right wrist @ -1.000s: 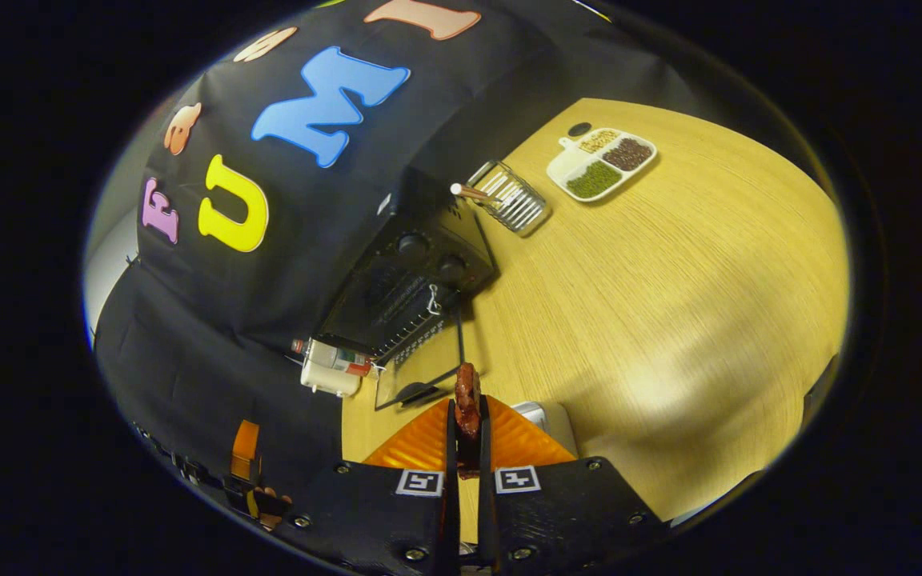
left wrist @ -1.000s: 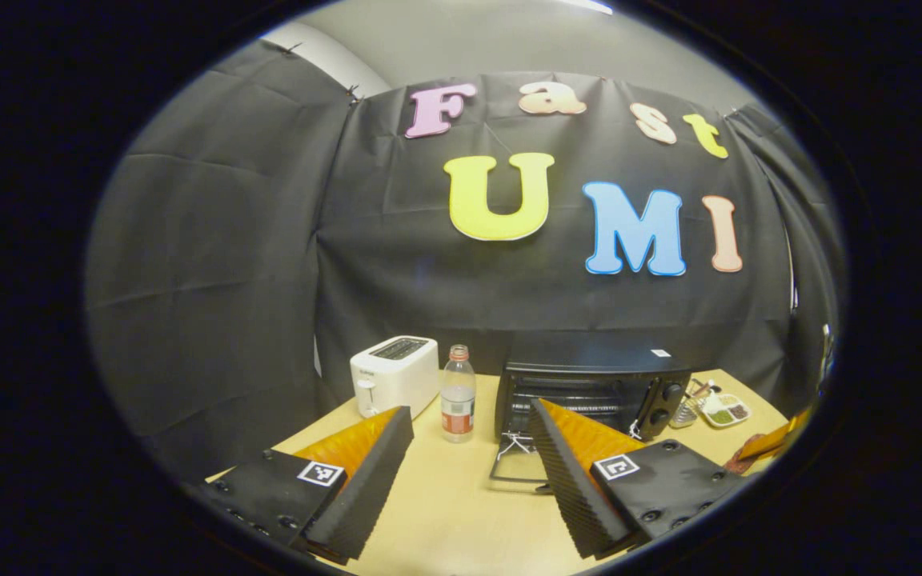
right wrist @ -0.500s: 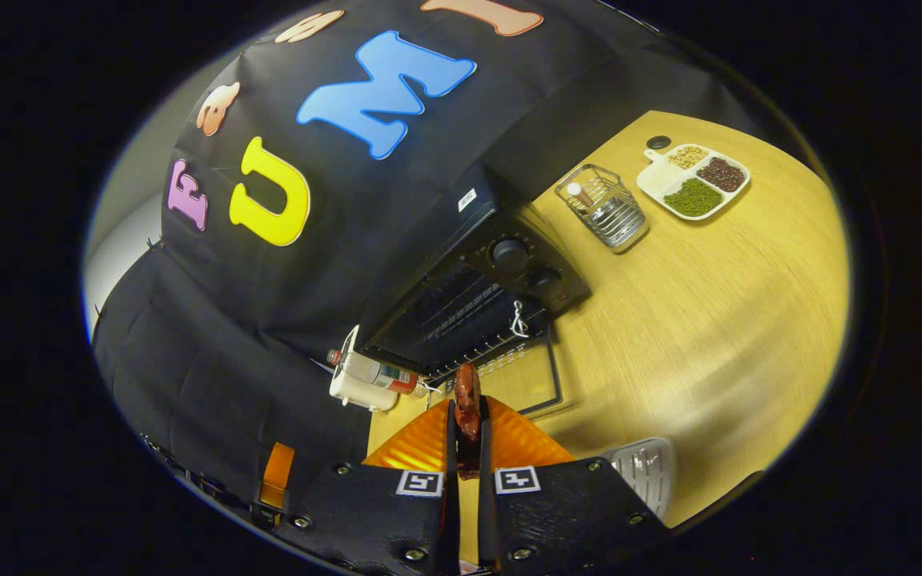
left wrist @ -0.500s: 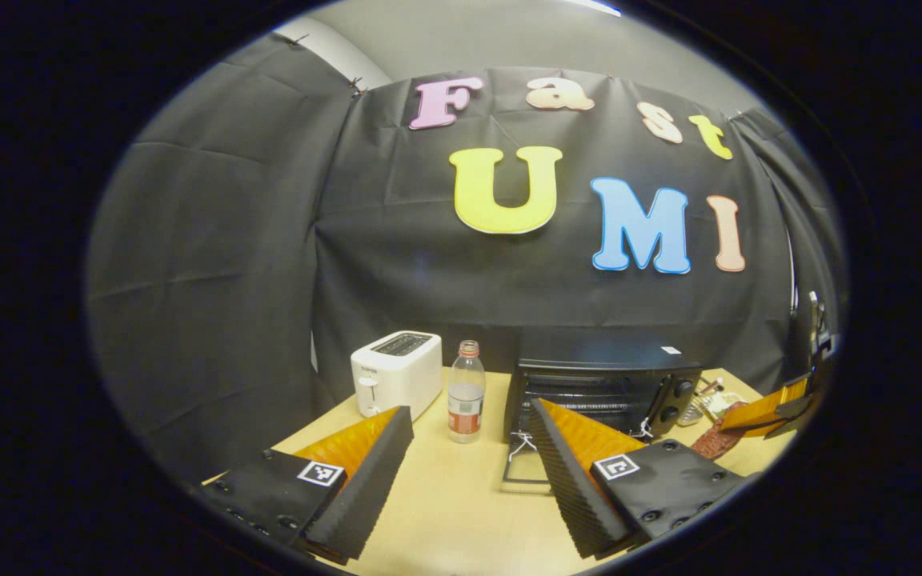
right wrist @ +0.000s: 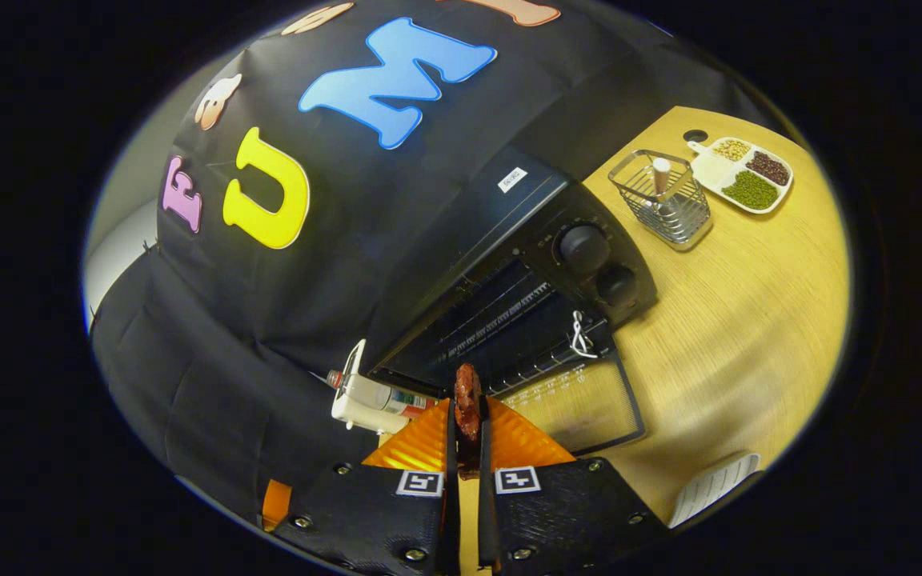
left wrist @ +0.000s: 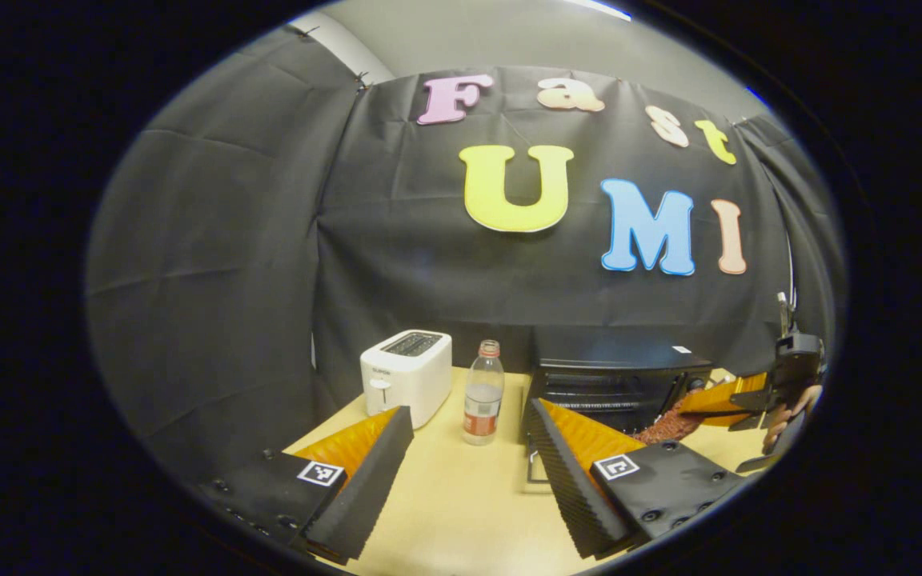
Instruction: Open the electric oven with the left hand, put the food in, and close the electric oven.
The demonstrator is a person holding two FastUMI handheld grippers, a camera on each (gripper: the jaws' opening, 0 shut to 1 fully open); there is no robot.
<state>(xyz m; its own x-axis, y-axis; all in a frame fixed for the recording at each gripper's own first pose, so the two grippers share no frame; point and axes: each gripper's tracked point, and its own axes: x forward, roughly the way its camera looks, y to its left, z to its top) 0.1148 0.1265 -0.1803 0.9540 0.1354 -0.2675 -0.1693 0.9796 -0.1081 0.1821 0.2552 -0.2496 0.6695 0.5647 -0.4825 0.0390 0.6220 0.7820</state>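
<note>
Clamping a dark red strip of meat (right wrist: 467,400) between its fingers, the right gripper (right wrist: 467,424) points at the electric oven (right wrist: 509,272), whose glass door (right wrist: 581,404) lies folded down flat on the wooden table (right wrist: 733,320). In the right gripper view the meat's tip sits just before the oven's open mouth, over the near edge of the rack. This view also shows the oven's two knobs (right wrist: 599,264), a wire basket (right wrist: 663,208) beyond the oven's knob end and a divided tray of beans (right wrist: 745,170) past that.

The left gripper (left wrist: 469,480) hovers low over the table in front of the oven with its fingers spread wide apart, holding nothing. The left gripper view gives what the other hides: the oven's front straight on, a plastic bottle (left wrist: 483,394) just beside the oven, a white toaster (left wrist: 406,374) beyond the bottle, and at the oven's knob end the right gripper with a hand (left wrist: 785,412) behind it.

Compared with a second ago, the oven looms far larger in the right gripper view and the meat has come from over the door's outer edge to the mouth. In the left gripper view, the right gripper has risen from the table's edge to the oven's front corner.
</note>
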